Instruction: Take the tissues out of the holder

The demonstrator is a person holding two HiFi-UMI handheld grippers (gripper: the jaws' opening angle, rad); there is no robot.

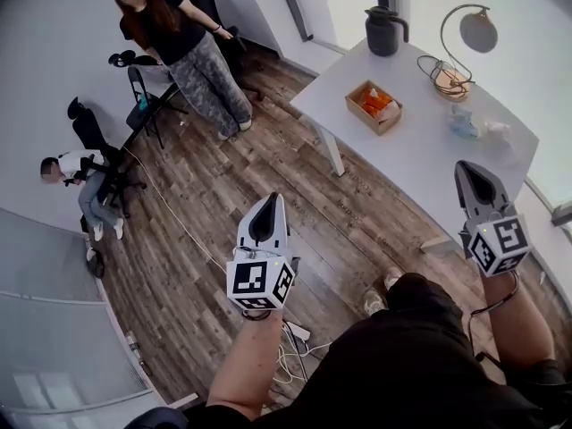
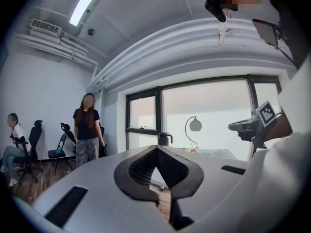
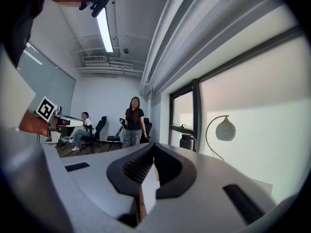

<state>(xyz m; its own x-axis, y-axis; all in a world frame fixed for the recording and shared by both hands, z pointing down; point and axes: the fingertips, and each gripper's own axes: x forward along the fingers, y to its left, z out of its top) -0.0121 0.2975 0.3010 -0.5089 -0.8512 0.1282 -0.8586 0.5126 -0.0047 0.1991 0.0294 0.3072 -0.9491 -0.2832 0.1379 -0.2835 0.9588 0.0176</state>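
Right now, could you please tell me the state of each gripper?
Left gripper: closed, holding nothing.
Right gripper: closed, holding nothing.

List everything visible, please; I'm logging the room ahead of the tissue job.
table: one, white, upper right
holder: one, tan, on table, orange contents
jug: one, black, table's far corner
lamp: one, grey, right of jug
pale crumpled items: two, right of holder
standing person: one, dark top, upper left
seated person: one, white top, left
chairs: several, black, near them
left tool: one, white, shut, empty, over floor
right tool: one, white, shut, empty, by table edge
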